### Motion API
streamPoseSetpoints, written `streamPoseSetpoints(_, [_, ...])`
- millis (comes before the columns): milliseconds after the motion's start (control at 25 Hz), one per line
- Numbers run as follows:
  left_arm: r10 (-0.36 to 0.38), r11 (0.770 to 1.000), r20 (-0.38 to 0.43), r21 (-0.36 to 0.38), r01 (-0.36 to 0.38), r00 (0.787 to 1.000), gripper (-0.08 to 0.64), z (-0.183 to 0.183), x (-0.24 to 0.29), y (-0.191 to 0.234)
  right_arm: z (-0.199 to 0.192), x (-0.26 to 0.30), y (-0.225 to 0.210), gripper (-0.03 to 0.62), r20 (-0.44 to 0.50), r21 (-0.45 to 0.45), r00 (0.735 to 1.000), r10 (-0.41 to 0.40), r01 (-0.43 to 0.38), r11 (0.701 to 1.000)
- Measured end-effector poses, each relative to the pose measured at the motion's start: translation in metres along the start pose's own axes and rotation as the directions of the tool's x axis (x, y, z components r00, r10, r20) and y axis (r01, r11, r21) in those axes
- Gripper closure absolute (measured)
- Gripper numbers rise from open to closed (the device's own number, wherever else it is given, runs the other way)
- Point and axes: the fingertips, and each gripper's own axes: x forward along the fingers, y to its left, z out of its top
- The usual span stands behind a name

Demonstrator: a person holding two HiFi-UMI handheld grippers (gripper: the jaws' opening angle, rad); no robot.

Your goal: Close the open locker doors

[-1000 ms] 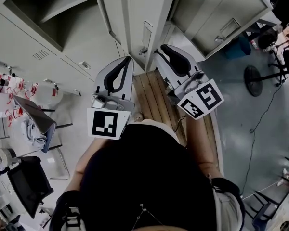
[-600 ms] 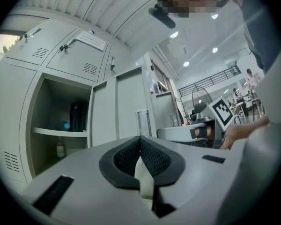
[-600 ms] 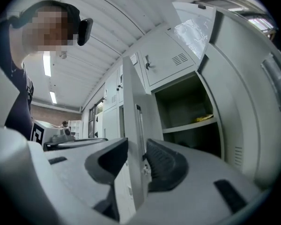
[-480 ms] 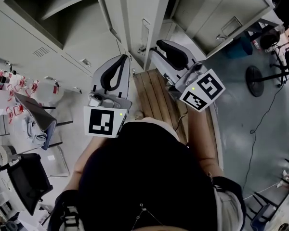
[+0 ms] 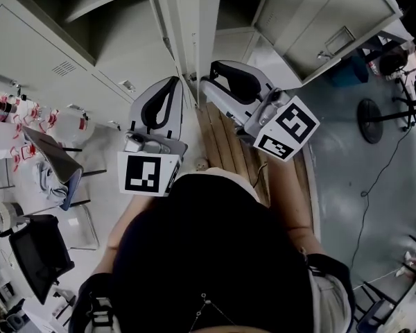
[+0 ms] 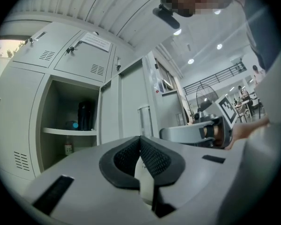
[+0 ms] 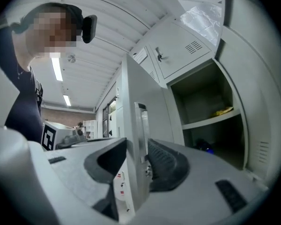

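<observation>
**Door edge loose between spread jaws**

Slippage is the main worry. The right gripper straddles the thin edge of the open locker door, but its jaws have just been opening. The pads no longer look pressed on the panel, so a sideways push could let the edge slide out. The bright metal handle sits close to the right-hand pad and might snag it. A hard shove could also make the door bounce back off the frame.

From the head view this door stands at twelve o'clock. A second open door is at two o'clock and an open compartment at eleven.

The left gripper is closed on nothing and waits just beside the door, where a swing might catch it.

The doors are smooth, grey-painted sheet metal, flat and sharp-edged. The pads are black ribbed rubber, curved like loops. Slatted wood planks lie underfoot.
</observation>
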Motion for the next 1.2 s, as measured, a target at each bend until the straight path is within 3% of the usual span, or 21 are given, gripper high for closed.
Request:
streamPoseSetpoints(760, [0.188, 0.982, 0.010, -0.023, -0.188, 0.982, 0.558, 0.002, -0.040, 0.047, -0.007, 0.056, 0.047, 0.460, -0.039, -0.032, 0.987, 0.158, -0.159, 0.987])
streamPoseSetpoints(1200, [0.280, 0.959, 0.012, -0.055, -0.279, 0.960, 0.558, -0.004, -0.068, 0.100, -0.015, 0.106, 0.071, 0.460, -0.058, -0.065, 0.983, 0.172, -0.175, 0.982])
